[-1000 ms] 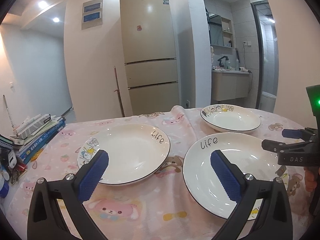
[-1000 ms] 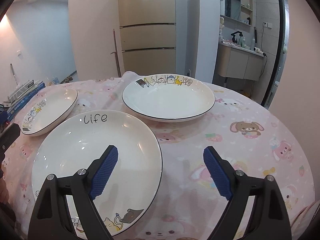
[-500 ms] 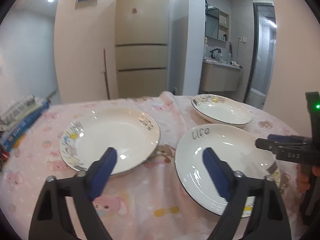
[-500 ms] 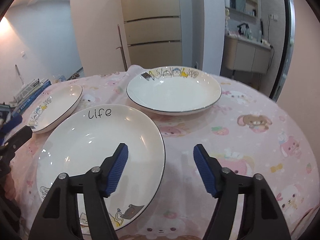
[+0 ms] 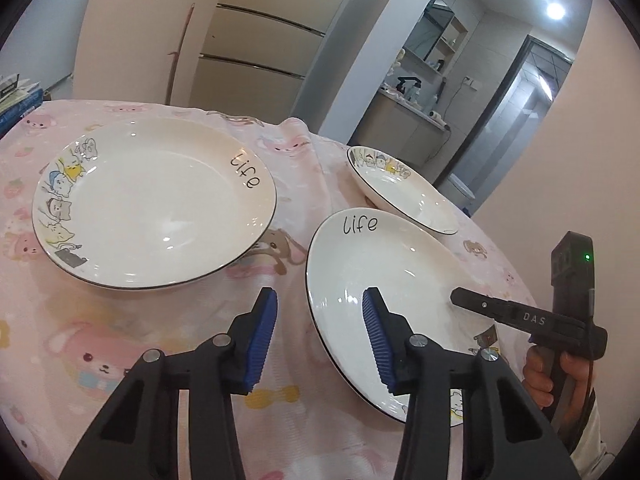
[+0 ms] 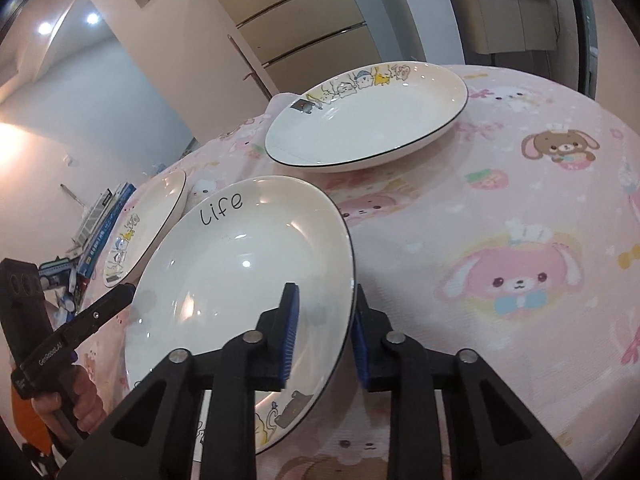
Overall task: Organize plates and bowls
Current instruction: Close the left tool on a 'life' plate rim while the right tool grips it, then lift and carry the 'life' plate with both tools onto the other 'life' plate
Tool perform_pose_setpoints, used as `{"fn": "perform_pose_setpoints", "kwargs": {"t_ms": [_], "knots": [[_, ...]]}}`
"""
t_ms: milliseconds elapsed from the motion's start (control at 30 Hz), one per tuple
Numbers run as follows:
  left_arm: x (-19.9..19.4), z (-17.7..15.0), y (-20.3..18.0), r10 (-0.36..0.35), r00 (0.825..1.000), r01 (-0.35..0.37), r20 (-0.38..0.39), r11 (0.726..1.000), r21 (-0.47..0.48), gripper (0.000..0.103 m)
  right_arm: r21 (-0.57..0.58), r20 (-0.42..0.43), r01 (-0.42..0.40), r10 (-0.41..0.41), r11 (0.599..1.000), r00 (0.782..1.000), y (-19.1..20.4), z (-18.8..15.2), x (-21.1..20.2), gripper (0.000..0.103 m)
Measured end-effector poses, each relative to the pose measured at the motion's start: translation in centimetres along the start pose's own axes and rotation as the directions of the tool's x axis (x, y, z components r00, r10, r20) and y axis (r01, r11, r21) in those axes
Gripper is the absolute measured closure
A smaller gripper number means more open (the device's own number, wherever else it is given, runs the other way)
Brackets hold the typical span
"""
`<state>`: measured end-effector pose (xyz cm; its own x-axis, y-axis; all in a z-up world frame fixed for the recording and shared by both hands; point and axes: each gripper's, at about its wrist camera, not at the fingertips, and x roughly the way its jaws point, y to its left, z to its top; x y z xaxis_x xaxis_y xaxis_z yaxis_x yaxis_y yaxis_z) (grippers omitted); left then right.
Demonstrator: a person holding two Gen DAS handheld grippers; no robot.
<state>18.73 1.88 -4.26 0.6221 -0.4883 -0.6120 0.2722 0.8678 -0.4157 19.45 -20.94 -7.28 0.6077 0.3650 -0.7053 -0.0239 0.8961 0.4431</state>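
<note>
My right claw (image 6: 322, 330) straddles the rim of the near plate (image 6: 240, 264), one blue pad over the inside, the other outside at the edge; the pads are close on either side of the rim, but I cannot tell whether they press it. That plate, marked "life", lies at 6 o'clock on the worktop (image 6: 500, 200) with its pink cartoon cloth. My left claw (image 5: 318, 336) is spread apart, also bracketing this plate's (image 5: 384, 280) rim, holding nothing. The left plate (image 5: 154, 204) sits at 10 o'clock in my left view, well apart from the claw. The far plate (image 5: 400, 192) rests at 1 o'clock, just beside the near one. Books (image 6: 100, 220) are stacked at 9 o'clock in my right view.
</note>
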Motion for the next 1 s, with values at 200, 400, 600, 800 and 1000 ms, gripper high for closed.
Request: {"fn": "perform_pose_setpoints", "kwargs": {"t_ms": [200, 400, 600, 800, 1000], "knots": [[1.6, -0.5, 0.2, -0.037, 0.997, 0.033, -0.066, 0.998, -0.059, 0.056, -0.006, 0.006, 0.025, -0.025, 1.0, 1.0, 0.2, -0.2, 0.0, 0.089], [2.0, -0.8, -0.2, 0.001, 0.996, -0.006, -0.086, 0.998, -0.059, 0.056, 0.021, 0.019, 0.023, -0.023, 1.0, 1.0, 0.0, -0.4, -0.1, 0.089], [1.7, -1.1, -0.4, -0.017, 0.996, 0.012, -0.087, 0.999, -0.051, 0.082, 0.03, 0.018, 0.015, -0.015, 0.999, 1.0, -0.3, -0.3, -0.3, 0.09], [1.3, -1.2, -0.2, 0.012, 0.997, -0.016, -0.078, 0.998, -0.053, 0.086, 0.026, 0.008, 0.001, -0.001, 1.0, 1.0, 0.0, -0.4, -0.4, 0.09], [0.5, -1.0, -0.2, 0.05, 0.997, -0.052, -0.057, 0.998, -0.033, 0.086, -0.035, 0.047, -0.005, 0.007, 0.999, 0.999, 1.4, -0.7, -1.2, 0.09]]}}
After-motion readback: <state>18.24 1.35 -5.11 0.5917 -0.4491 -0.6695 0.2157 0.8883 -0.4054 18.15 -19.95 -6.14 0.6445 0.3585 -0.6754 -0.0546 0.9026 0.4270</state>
